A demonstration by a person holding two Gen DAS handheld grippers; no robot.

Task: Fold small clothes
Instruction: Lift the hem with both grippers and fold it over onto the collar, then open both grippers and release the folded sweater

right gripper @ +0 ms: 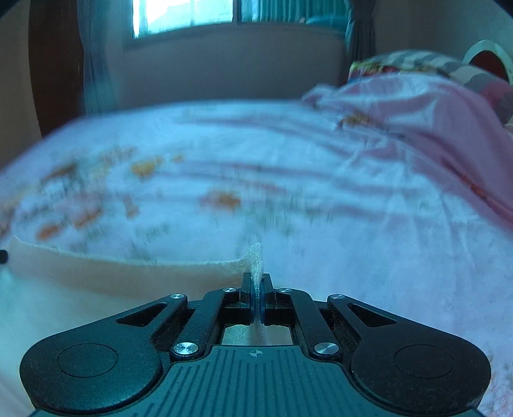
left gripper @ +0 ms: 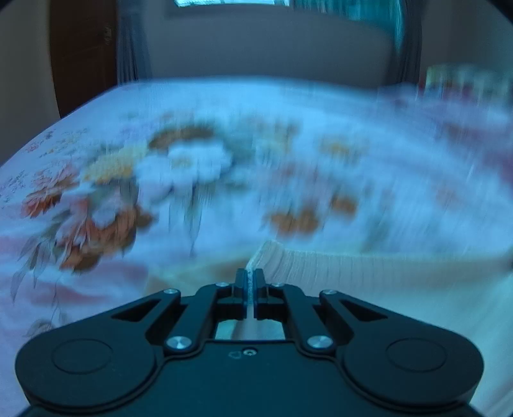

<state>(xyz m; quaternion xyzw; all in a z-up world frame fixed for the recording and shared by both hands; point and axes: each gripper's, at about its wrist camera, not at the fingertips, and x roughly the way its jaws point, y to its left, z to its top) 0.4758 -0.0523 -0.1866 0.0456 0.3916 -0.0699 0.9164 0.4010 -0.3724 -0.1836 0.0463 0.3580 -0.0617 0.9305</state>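
A cream ribbed knit garment is stretched between my two grippers above a floral bed sheet. My left gripper is shut on the garment's left corner, which pokes up between the fingers. My right gripper is shut on the other corner. In the right wrist view the garment's top edge runs off to the left. Most of the garment hangs below the grippers, out of sight. Both views are blurred by motion.
A pink quilt is heaped at the right of the bed, with a patterned pillow behind it. A wall and window stand beyond the bed. A dark wooden door is at the far left.
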